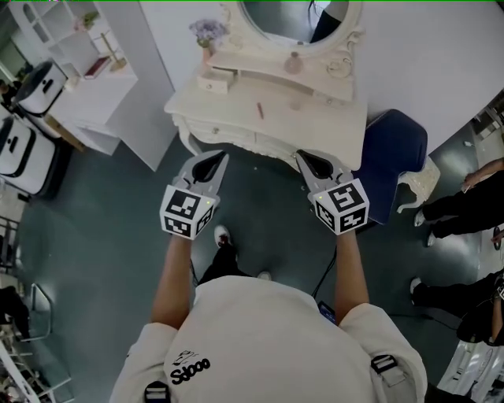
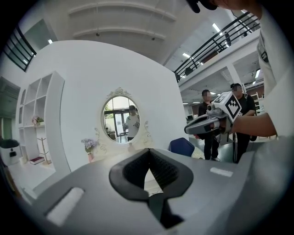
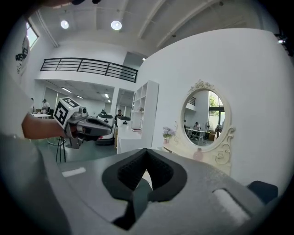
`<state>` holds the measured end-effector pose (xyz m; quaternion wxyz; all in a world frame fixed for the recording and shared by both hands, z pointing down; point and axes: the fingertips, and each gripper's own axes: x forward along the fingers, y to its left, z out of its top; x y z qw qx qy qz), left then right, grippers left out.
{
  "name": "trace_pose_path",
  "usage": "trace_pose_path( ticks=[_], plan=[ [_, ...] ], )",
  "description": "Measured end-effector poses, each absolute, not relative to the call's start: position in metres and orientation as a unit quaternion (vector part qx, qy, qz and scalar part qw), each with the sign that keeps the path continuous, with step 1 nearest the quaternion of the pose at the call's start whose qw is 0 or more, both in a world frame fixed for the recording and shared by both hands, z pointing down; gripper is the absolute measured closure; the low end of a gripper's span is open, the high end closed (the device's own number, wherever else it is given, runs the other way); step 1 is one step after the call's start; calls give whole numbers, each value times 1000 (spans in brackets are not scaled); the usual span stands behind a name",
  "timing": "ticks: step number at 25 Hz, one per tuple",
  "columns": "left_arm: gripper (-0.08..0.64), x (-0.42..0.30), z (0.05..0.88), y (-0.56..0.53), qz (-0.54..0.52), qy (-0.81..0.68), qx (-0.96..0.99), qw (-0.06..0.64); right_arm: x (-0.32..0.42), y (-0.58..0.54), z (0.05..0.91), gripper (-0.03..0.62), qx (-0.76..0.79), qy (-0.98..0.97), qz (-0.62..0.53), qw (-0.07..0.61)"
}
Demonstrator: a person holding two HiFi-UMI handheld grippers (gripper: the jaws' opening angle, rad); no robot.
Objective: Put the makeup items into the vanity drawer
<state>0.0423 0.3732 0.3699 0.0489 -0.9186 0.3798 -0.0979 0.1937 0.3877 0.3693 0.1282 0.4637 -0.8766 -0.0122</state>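
- Grippers first: my left gripper [image 2: 149,153] has its dark ribbed pads brought together at the tips, and nothing sits between them.
- My right gripper [image 3: 147,153] is the same, with the pads meeting at the tips and gripping nothing.
- From the head view I hold both side by side in front of me, well apart from each other and roughly level. Their tips are near the front edge of the white vanity [image 1: 228,118] without touching it.
- On the vanity's flat top lies a slim pink stick [image 1: 259,109], alone near the middle and clear of both grippers.
- A small pink bottle [image 1: 294,63] stands upright on the raised shelf behind it, just under the oval mirror [image 1: 291,20].
- At the left end of that shelf a small drawer [image 1: 216,82] looks slid out a little. I cannot tell what, if anything, is in it.
- A vase of purple flowers [image 1: 206,33] stands at the back left corner of the vanity.
- A blue chair [image 1: 394,149] is pushed up against the vanity's right side, just beyond my right gripper.
- Two people's legs [image 1: 461,208] show at the right edge of the head view, well away from the vanity.
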Motion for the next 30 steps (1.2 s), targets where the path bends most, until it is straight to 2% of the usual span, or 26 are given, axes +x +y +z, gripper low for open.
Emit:
trace_pose_path(
  ticks=[14,21,27,30],
  plan=[
    [540,25,378,197,-104,349,-930,43,162,227,365,592,453,-882,25,123],
    [540,-4,371,103,-89,332,-939,29,148,138,353,591,511,-852,24,109],
    [540,-18,381,45,-95,312,-945,14,150,85,363,589,555,-820,40,134],
    [540,-18,392,22,-100,305,-947,3,153,69,367,591,573,-810,54,116]
  ],
)
